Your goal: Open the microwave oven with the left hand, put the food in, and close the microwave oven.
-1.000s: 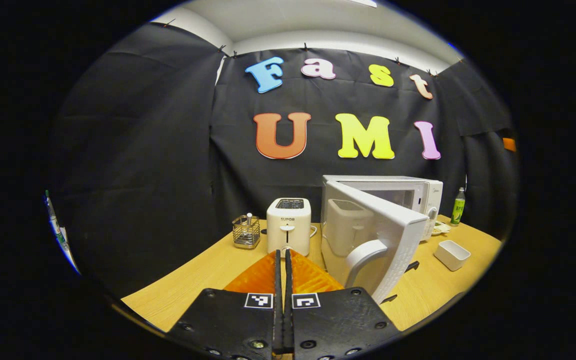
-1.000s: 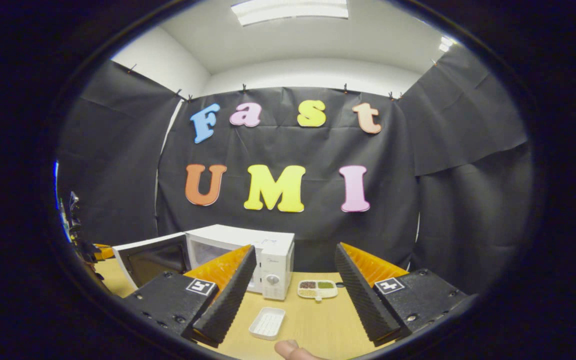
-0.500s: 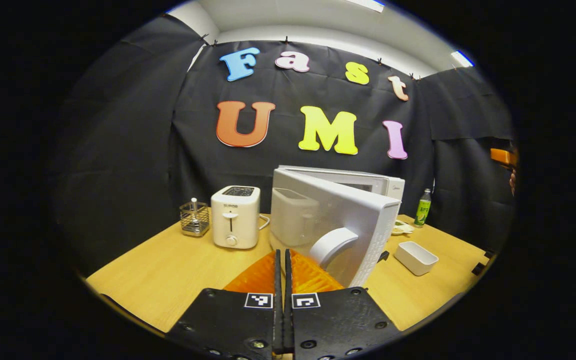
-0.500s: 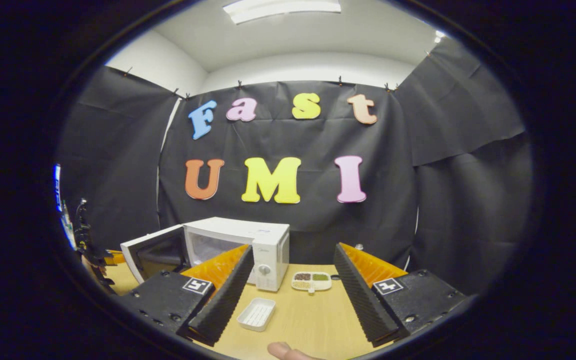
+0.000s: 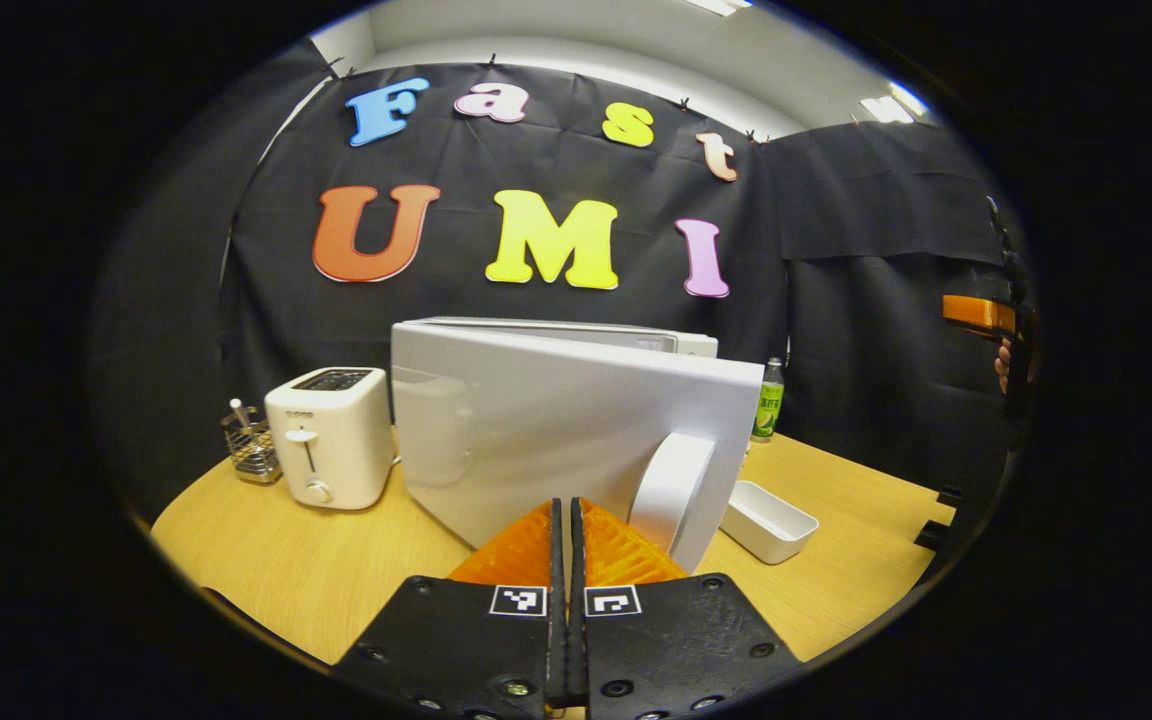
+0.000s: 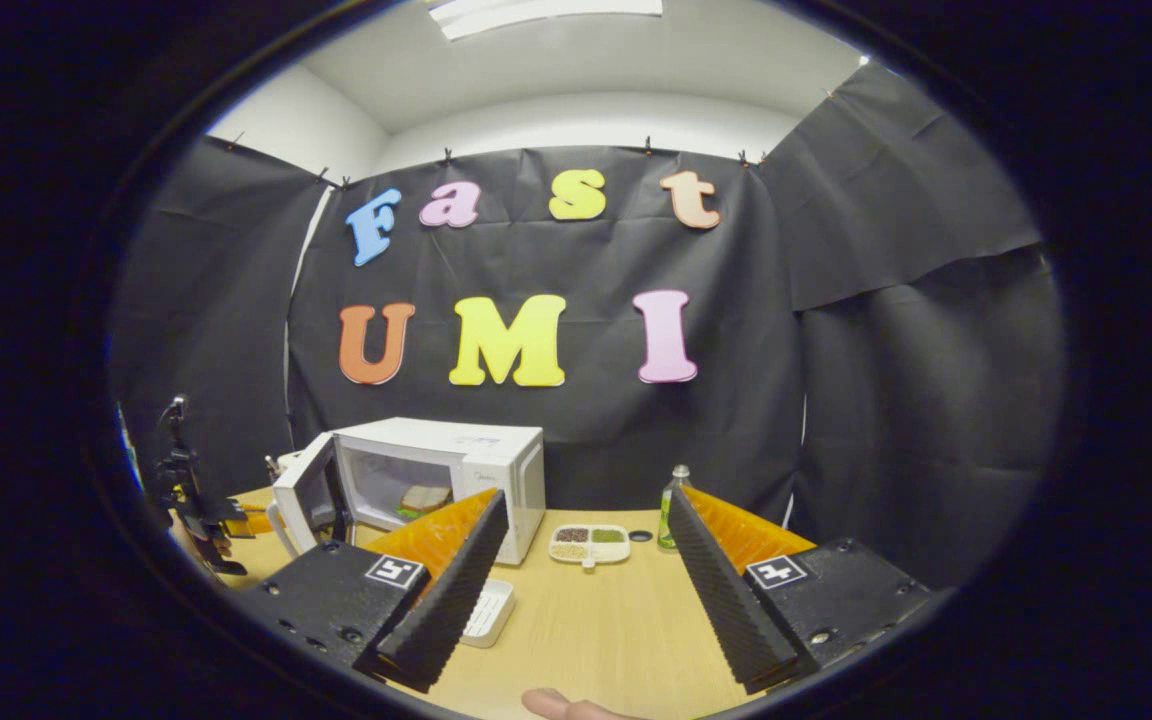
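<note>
Inside the microwave oven (image 6: 436,470) there's food (image 6: 423,497) sitting on the cavity floor, plain to see in the right gripper view, so the opening and the loading both look done. What's left, by my read, is the close: the door (image 5: 556,430) stands well ajar, swung out toward the left gripper (image 5: 563,520), its white handle (image 5: 671,490) just beyond the fingertips. That left gripper is clenched, fingers pressed together on nothing, and it sits just in front of the door's outer face, whether touching I can't say. A flat push on that panel should swing it home.

Over on the right, the right gripper (image 6: 581,545) hangs spread wide and empty, above the wooden table (image 6: 596,630), well apart from the oven. A white tray (image 6: 488,610) lies empty by its left finger, and a divided dish (image 6: 589,542) and a green bottle (image 6: 671,495) stand near the oven's right side. The toaster (image 5: 328,435) sits left of the door, clear of its swing
</note>
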`<state>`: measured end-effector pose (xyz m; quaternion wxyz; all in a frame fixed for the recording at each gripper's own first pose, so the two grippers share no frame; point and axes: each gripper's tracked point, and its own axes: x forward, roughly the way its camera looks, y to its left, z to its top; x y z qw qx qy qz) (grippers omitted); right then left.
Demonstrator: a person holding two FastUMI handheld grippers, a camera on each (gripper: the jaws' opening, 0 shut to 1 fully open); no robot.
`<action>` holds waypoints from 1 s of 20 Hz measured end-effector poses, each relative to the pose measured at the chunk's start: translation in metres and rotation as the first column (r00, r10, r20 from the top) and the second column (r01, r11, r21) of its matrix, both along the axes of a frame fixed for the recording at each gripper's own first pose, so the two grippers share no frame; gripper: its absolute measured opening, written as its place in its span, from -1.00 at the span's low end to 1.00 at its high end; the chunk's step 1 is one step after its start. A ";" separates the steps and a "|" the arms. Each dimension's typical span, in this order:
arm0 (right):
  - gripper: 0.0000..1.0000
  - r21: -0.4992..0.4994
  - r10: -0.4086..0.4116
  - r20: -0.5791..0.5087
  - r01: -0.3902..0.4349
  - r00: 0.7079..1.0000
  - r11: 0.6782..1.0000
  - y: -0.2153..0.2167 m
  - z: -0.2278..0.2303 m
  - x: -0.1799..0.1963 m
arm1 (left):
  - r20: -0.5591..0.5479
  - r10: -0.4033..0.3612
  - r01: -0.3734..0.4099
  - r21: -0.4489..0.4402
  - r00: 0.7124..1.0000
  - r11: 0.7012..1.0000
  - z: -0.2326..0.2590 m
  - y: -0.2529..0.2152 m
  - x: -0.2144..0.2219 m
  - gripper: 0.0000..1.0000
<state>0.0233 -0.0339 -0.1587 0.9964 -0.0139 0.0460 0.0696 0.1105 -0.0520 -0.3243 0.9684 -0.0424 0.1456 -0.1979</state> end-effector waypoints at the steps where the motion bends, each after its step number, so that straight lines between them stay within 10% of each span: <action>1: 0.93 -0.006 0.001 -0.001 -0.001 1.000 1.000 -0.001 0.002 0.000 | 0.002 -0.019 0.019 -0.012 1.000 1.000 -0.003 -0.009 0.007 -1.00; 20: 0.93 -0.004 -0.044 -0.034 0.044 0.998 0.999 -0.051 -0.031 0.019 | -0.023 -0.004 0.002 -0.085 1.000 0.996 -0.018 -0.115 0.154 -1.00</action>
